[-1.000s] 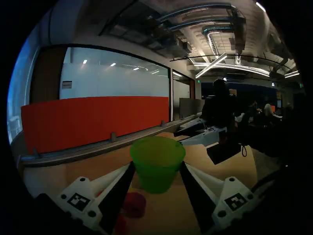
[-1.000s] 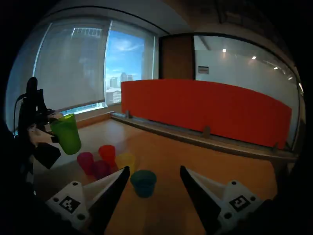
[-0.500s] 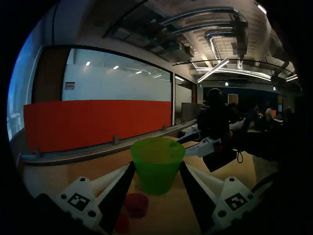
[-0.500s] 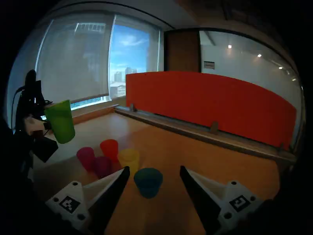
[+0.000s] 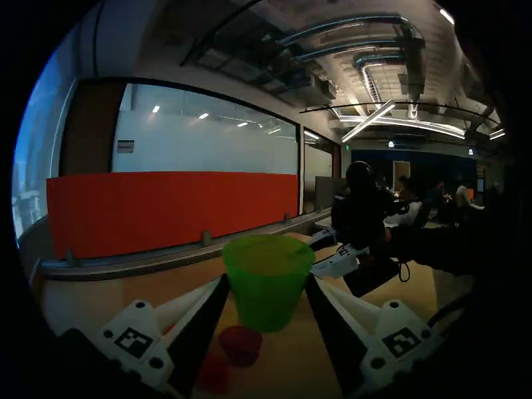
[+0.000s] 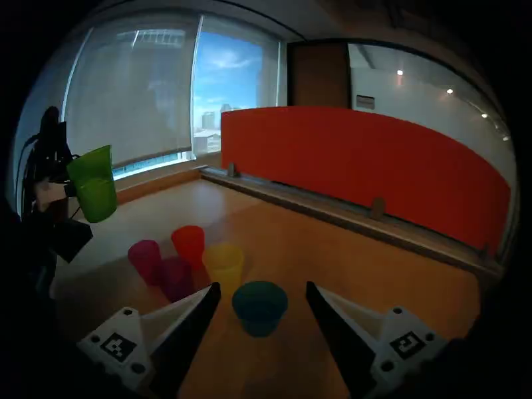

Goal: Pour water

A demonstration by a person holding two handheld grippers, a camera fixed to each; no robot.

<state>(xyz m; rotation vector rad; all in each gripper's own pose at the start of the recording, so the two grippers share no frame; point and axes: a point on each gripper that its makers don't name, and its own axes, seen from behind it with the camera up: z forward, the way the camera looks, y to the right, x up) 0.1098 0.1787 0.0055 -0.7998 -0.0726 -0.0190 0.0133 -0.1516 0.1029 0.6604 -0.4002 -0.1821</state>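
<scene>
The green cup [image 5: 268, 282] is held aloft over the tabletop [image 6: 372, 279], pinched between both fingers of the left tongs [image 5: 266, 278] — the right tongs [image 6: 263, 286] gape wide, gripping nothing, a teal cup [image 6: 260, 307] standing just ahead.

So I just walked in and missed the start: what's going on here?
A person works two handheld claws over a wooden table. The left claw grips a green cup, lifted off the table. The right claw is open, aimed at a teal cup standing on the table, not gripping it.
</scene>
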